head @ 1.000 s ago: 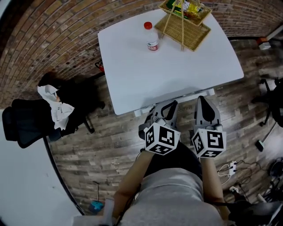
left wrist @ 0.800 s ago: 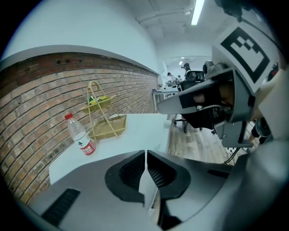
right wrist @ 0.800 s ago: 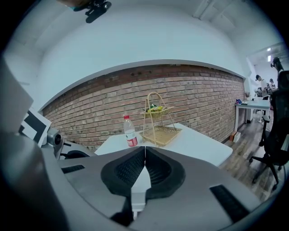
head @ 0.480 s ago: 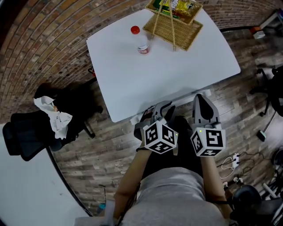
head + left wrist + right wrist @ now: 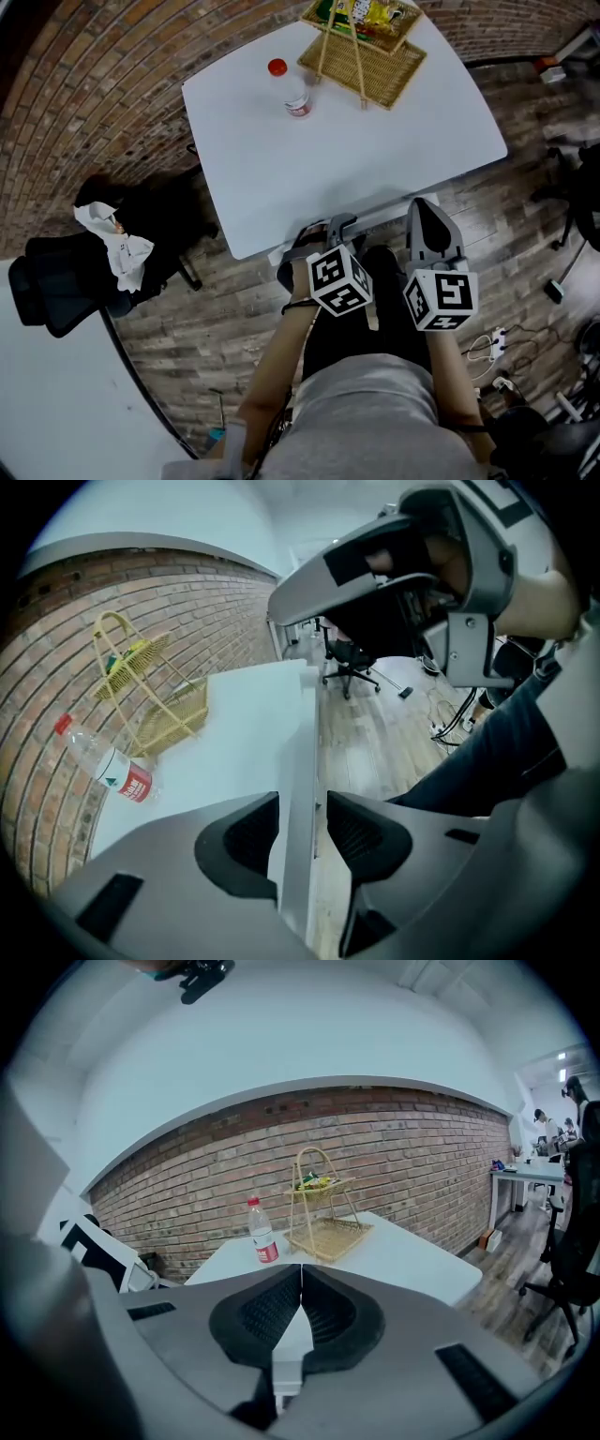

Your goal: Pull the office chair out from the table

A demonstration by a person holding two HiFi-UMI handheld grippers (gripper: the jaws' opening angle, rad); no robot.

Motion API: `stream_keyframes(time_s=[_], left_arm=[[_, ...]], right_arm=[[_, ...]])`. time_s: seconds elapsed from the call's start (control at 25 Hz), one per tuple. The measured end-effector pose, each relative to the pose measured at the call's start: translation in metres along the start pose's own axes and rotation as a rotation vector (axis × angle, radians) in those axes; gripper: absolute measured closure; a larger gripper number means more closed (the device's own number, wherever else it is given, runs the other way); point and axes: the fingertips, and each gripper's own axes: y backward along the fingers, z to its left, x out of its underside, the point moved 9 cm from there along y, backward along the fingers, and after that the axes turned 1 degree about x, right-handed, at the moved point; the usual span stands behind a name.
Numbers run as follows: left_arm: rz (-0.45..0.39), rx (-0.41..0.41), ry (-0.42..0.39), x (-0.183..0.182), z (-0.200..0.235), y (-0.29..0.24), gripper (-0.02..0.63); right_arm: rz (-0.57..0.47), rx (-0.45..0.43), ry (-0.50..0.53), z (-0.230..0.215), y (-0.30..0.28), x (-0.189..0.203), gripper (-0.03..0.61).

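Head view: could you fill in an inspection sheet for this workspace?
Surface: white table, mostly bare.
Job's things: black office chair stands left, away from the table, crumpled white paper on it.
Clutter: red-capped bottle, wicker basket stand at the table's far end.
Tongs: left tongs open, just been opening, table edge in the gap; right tongs shut, empty.
Cables: cords on the floor, right.
Surroundings: brick wall, wood floor, second chair far right.

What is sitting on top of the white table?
On the white table stand a clear plastic bottle with a red cap and a two-tier woven wicker basket stand. Its upper tier holds yellow and green packets, which cover whatever lies beneath them.
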Motion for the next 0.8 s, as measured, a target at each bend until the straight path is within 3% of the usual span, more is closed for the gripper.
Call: stream_keyframes(time_s=[0.44,0.56,0.68,0.8], left_arm=[[0.165,0.011,-0.121,-0.007,-0.006,-0.035,0.451],[0.189,0.022,-0.126,-0.008,-0.007,-0.042,0.454],[0.206,-0.002,-0.135,-0.009,-0.006,-0.045,0.511],[0.209,-0.010,-0.101,-0.009,-0.006,-0.045,0.517]], right_arm=[[0.009,0.019,-0.029,-0.021,0.001,0.003,0.563],[0.014,0.021,-0.033,-0.024,0.001,0.004,0.563],[0.018,0.020,-0.034,-0.026,0.001,0.004,0.563],[0.017,0.014,-0.032,-0.027,0.002,0.005,0.563]])
